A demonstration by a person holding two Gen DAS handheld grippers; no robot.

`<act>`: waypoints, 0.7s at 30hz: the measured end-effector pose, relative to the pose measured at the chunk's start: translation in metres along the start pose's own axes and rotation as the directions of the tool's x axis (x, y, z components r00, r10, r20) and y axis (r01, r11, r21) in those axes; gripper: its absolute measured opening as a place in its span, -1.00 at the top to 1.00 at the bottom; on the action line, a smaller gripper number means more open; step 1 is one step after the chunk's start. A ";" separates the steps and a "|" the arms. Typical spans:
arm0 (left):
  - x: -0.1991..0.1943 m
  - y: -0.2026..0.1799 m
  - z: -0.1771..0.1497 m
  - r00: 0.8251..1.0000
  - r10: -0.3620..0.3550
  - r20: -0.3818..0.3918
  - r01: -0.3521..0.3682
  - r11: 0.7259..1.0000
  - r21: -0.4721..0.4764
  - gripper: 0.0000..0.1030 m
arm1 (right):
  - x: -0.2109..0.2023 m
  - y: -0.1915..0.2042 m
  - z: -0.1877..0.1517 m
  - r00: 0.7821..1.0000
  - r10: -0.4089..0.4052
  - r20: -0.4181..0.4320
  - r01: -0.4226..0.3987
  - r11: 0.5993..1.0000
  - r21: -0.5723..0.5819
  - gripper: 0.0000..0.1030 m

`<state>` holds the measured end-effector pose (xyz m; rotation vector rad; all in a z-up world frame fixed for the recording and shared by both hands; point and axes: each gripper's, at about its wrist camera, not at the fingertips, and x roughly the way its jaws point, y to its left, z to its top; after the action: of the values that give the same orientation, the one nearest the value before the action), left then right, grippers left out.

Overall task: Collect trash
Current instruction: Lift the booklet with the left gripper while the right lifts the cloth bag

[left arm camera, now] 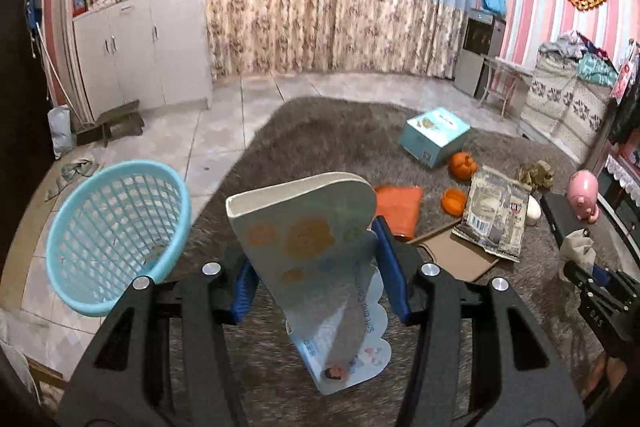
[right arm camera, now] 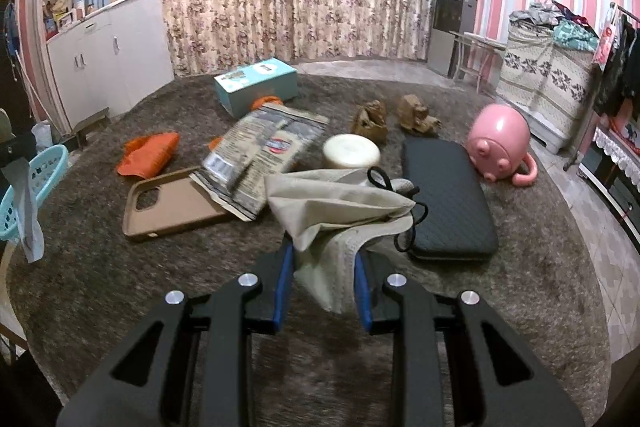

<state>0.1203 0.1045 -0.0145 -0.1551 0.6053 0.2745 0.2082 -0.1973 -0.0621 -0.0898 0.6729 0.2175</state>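
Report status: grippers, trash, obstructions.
Left gripper shut on flattened carton, blue basket beside it. Right gripper shut on beige cloth. Nothing blocking.

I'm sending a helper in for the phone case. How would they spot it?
On the grey rug, look just left of the crumpled snack packet, whose corner lies over it. The phone case is flat, brown and empty, with a camera cut-out at one end, unlike the crumpled orange wrapper behind it.
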 end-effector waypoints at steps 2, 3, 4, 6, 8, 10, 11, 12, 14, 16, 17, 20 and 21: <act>-0.005 0.006 0.000 1.000 -0.004 0.013 0.004 1.000 -0.013 0.01 | -0.001 0.009 0.004 1.000 0.012 0.006 -0.012 1.000 -0.016 0.47; -0.006 0.010 0.001 1.000 -0.002 0.015 0.002 1.000 -0.024 0.01 | -0.001 0.012 0.005 1.000 0.016 0.007 -0.015 1.000 -0.024 0.47; -0.007 0.014 0.002 1.000 0.000 0.018 0.000 0.999 -0.033 0.01 | 0.000 0.018 0.008 1.000 0.022 0.009 -0.021 0.999 -0.035 0.47; -0.009 0.024 0.005 1.000 0.004 0.025 -0.002 0.998 -0.055 0.01 | 0.000 0.026 0.014 0.999 0.031 0.013 -0.030 0.998 -0.053 0.47; -0.012 0.033 0.008 0.999 0.005 0.035 -0.003 0.998 -0.068 0.01 | 0.000 0.036 0.019 0.999 0.038 0.022 -0.037 0.997 -0.068 0.47; -0.014 0.040 0.011 0.999 0.008 0.043 -0.004 0.997 -0.074 0.01 | 0.000 0.045 0.028 0.998 0.048 0.032 -0.045 0.996 -0.082 0.47; -0.015 0.043 0.012 0.999 0.007 0.045 -0.004 0.997 -0.076 0.01 | 0.000 0.049 0.031 0.998 0.054 0.035 -0.050 0.995 -0.085 0.47; -0.016 0.048 0.015 0.999 0.007 0.050 -0.003 0.997 -0.079 0.01 | 0.000 0.054 0.036 0.997 0.061 0.040 -0.057 0.994 -0.089 0.47; -0.017 0.055 0.018 0.998 0.010 0.059 -0.006 0.997 -0.081 0.01 | 0.000 0.064 0.043 0.996 0.071 0.050 -0.066 0.993 -0.096 0.47; -0.017 0.063 0.024 0.998 0.014 0.068 -0.008 0.997 -0.079 0.01 | 0.000 0.072 0.049 0.995 0.087 0.055 -0.082 0.992 -0.100 0.47; -0.018 0.068 0.027 0.997 0.016 0.072 -0.010 0.997 -0.082 0.01 | 0.000 0.077 0.052 0.994 0.096 0.057 -0.090 0.991 -0.101 0.47; -0.020 0.084 0.038 0.996 0.020 0.089 -0.011 0.995 -0.101 0.01 | 0.001 0.097 0.062 0.990 0.131 0.061 -0.123 0.986 -0.110 0.47; -0.020 0.087 0.041 0.995 0.023 0.094 -0.014 0.995 -0.103 0.01 | 0.001 0.106 0.064 0.987 0.146 0.064 -0.137 0.983 -0.119 0.47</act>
<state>0.1002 0.1924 0.0250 -0.2339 0.4988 0.3293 0.2237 -0.0843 -0.0138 -0.1432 0.5953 0.3946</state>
